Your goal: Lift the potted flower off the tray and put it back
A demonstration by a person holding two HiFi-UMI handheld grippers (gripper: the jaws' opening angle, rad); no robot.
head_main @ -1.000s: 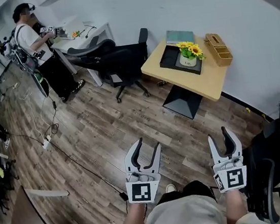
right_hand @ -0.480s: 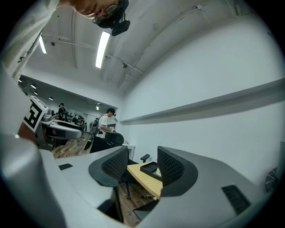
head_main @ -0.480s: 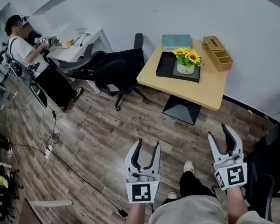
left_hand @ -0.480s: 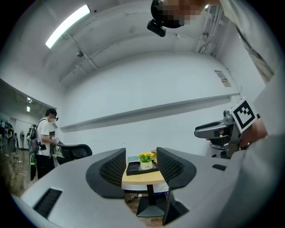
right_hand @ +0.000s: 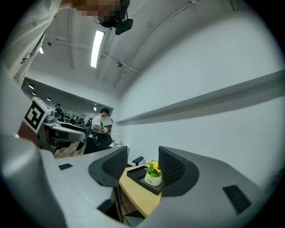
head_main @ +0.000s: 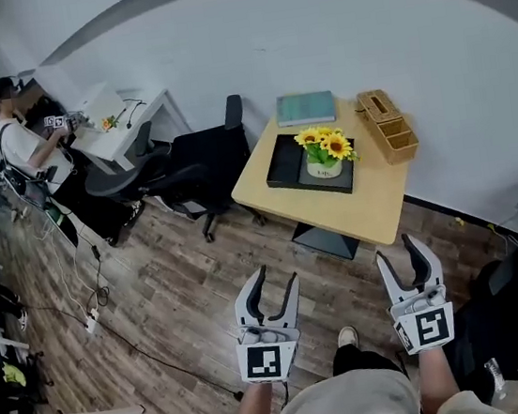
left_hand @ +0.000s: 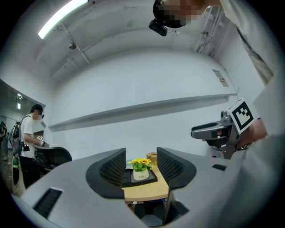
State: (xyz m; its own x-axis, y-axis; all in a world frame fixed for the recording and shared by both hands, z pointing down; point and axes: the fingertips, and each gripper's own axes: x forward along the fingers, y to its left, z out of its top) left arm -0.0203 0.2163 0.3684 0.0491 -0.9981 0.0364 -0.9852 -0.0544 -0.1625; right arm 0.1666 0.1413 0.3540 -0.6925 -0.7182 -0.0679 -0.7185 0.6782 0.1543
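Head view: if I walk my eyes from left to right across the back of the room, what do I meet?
person → black office chairs → potted flower → wooden box

Whole view has shifted: the wooden table [head_main: 336, 215] with the tray [head_main: 282, 162] and potted flower [head_main: 324, 150] is now a lot nearer, straight ahead of the left gripper [head_main: 277, 275] and right gripper [head_main: 396, 249]. The office chair [head_main: 206, 161] is nearer too, ahead-left, and the other person [head_main: 23, 138] is further left.
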